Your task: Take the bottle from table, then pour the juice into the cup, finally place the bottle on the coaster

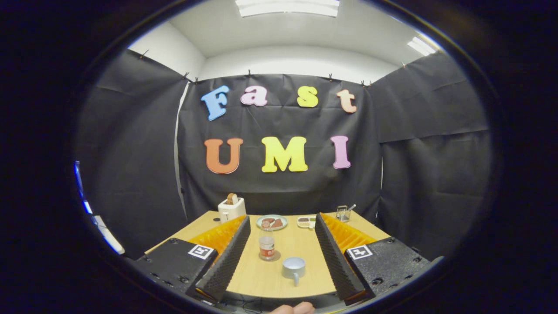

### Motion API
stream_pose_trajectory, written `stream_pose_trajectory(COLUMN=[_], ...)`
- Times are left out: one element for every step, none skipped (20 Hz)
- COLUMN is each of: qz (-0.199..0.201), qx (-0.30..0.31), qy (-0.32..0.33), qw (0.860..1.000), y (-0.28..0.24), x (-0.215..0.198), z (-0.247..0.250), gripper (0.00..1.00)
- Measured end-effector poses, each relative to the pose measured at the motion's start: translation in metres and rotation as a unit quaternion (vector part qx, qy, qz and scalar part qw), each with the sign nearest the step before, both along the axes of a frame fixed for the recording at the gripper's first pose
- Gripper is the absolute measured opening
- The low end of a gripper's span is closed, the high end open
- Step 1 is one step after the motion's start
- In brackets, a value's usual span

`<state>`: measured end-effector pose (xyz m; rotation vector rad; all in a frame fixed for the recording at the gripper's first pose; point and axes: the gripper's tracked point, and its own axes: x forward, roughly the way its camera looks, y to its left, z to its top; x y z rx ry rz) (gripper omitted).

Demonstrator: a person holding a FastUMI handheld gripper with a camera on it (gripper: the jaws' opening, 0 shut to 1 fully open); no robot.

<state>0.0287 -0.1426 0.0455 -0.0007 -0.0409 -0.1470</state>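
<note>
- Bottle (267, 244) stood upright on the wooden surface (305, 248), between the two fingers of the hand-held gripper (281, 258) and nearer the left one.
- It was small, with clear walls, a pale cap and a reddish-orange label wrapped around its lower half; any juice level inside was too small to make out.
- Under its base sat what looked like a thin round disc, possibly the coaster, though that could not be told for sure.
- The cup (293, 267) rested at about 4 o'clock from the bottle, just beside it but apart, pale grey-blue, its handle pointing toward the camera.
- The hand-held gripper was spread wide, fingers well apart and touching nothing, with both bottle and cup inside the gap.
- At 12 o'clock beyond the bottle lay a round plate (271, 222) holding brownish food, and at about 1 o'clock a small white tray (306, 222).
- A white toaster (231, 209) with a slice standing in it was at 11 o'clock, at the far left of the surface.
- A clear glass (343, 213) with a utensil in it stood at 2 o'clock, near the far right corner.
</note>
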Motion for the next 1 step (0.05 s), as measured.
stream_pose_trajectory(qz=[-0.002], qx=[0.003], qy=[0.000], qw=[1.000], y=[-0.0013], x=[0.0002], z=[-0.0007], gripper=[0.96])
